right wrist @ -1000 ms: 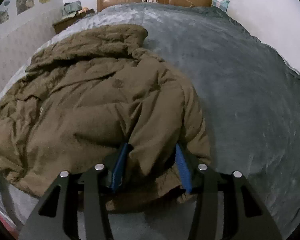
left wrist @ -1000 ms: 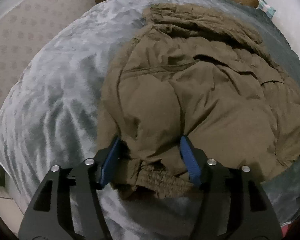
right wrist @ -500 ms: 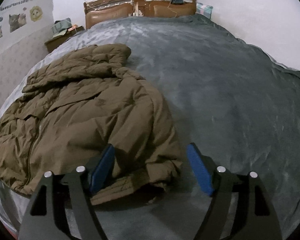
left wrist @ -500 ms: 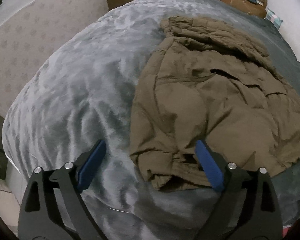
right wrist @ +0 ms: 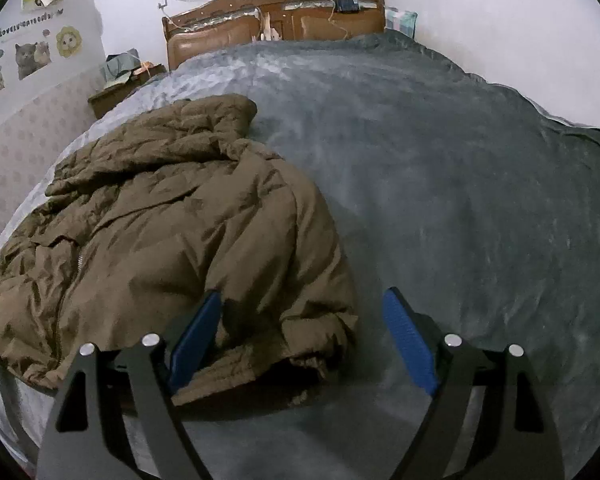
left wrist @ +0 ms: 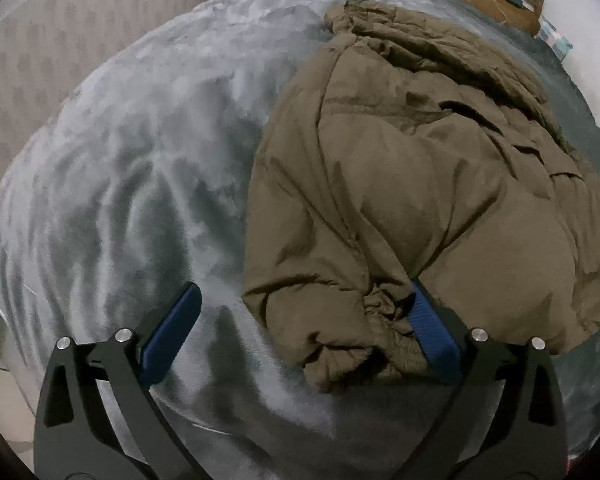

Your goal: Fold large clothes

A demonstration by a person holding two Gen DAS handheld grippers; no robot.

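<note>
left gripper [left wrist: 300, 332]: jaws wide apart, holding nothing; a second ago they were clamped on the jacket's elastic cuff, so it has let go.
left fingers: right blue pad [left wrist: 434, 340] sits against the cuff [left wrist: 376, 316], left pad over bare blanket; cuff is only partly between them.
right gripper [right wrist: 304, 340]: also spread wide and empty; a second ago it pinched the hem fold, now released and pulled back a bit.
right fingers: left pad [right wrist: 194, 340] overlaps the jacket's near edge, right pad above blanket, apart from the cloth.
jacket [right wrist: 172, 240]: brown puffy jacket lying on the bed's left half, sleeves folded in over the body, hood end [right wrist: 216, 116] toward the headboard, hem end nearest the grippers.
blanket [right wrist: 440, 200]: grey plush, covers the whole bed, bare to the right of the jacket.
headboard [right wrist: 276, 20]: wooden, far end.
nightstand [right wrist: 124, 88]: left of the bed, clutter on top.
change meaning: both releases together suggest one fold step is set down; jacket holds its shape without being held.
task status: looks part done; likely still needs a hem-to-hood fold, so a fresh grab of the near edge.
risk: puffy fill may spring the sleeves back open.
</note>
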